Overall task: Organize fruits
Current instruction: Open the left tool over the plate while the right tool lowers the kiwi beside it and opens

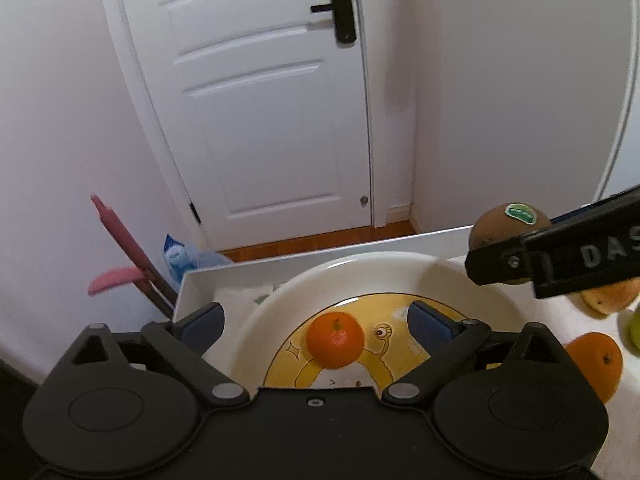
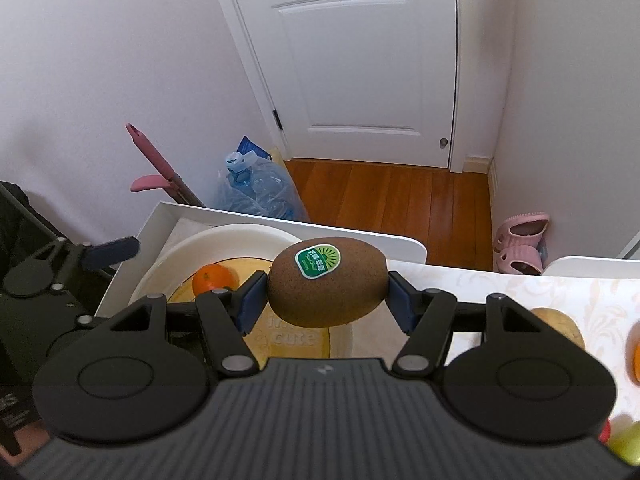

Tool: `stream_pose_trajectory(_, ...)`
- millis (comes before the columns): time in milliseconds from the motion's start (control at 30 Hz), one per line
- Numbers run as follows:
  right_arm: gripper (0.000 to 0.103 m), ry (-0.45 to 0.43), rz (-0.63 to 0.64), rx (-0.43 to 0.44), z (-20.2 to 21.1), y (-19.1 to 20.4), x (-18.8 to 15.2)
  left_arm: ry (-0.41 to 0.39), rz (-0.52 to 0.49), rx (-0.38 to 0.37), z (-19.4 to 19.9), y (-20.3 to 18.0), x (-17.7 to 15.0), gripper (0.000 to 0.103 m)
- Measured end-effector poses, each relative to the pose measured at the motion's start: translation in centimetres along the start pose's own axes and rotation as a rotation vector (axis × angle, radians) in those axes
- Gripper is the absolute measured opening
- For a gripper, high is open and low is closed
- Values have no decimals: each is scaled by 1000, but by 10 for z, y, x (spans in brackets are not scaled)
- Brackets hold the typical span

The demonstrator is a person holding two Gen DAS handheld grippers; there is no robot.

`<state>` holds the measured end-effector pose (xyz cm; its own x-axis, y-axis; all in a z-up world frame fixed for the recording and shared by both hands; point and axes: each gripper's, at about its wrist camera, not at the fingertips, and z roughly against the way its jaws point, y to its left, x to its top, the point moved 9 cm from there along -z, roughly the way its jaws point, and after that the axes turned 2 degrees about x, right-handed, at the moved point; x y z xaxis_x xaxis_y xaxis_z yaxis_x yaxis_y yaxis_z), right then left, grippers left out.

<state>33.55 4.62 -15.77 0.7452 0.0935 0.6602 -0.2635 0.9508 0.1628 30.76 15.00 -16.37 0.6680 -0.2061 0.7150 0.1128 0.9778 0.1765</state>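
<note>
My right gripper (image 2: 326,300) is shut on a brown kiwi (image 2: 328,282) with a green sticker, held in the air above the right edge of a white bowl (image 2: 168,260). The kiwi also shows in the left wrist view (image 1: 508,224). The bowl (image 1: 272,308) has a yellow cartoon bottom and holds one orange tangerine (image 1: 335,339), which also shows in the right wrist view (image 2: 212,278). My left gripper (image 1: 316,322) is open and empty just above the bowl, its fingers on either side of the tangerine.
An orange (image 1: 596,364), a yellowish pear (image 1: 612,298) and a green fruit (image 1: 634,330) lie on the white table (image 2: 500,280) right of the bowl. Behind the table are a door (image 2: 360,60), a bagged water bottle (image 2: 260,188), a pink-handled tool (image 2: 160,168) and pink slippers (image 2: 520,244).
</note>
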Motion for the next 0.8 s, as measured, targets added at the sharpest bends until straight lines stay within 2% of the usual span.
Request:
stream_pose_trajectory(233, 79, 3, 44, 15, 2, 8, 1, 48, 15, 14, 12, 15, -8, 101)
stream_pose_trajectory(500, 79, 25, 111, 11, -14, 23, -5, 77, 46, 61, 30, 31, -26, 102)
stream_pose_trajectory(700, 79, 16, 213, -15, -33, 38, -16, 88, 74, 41, 34, 37, -42, 102)
stream_pose_trajectory(800, 79, 9, 224, -4, -41, 43, -18, 99, 88, 36, 33, 40, -48, 102)
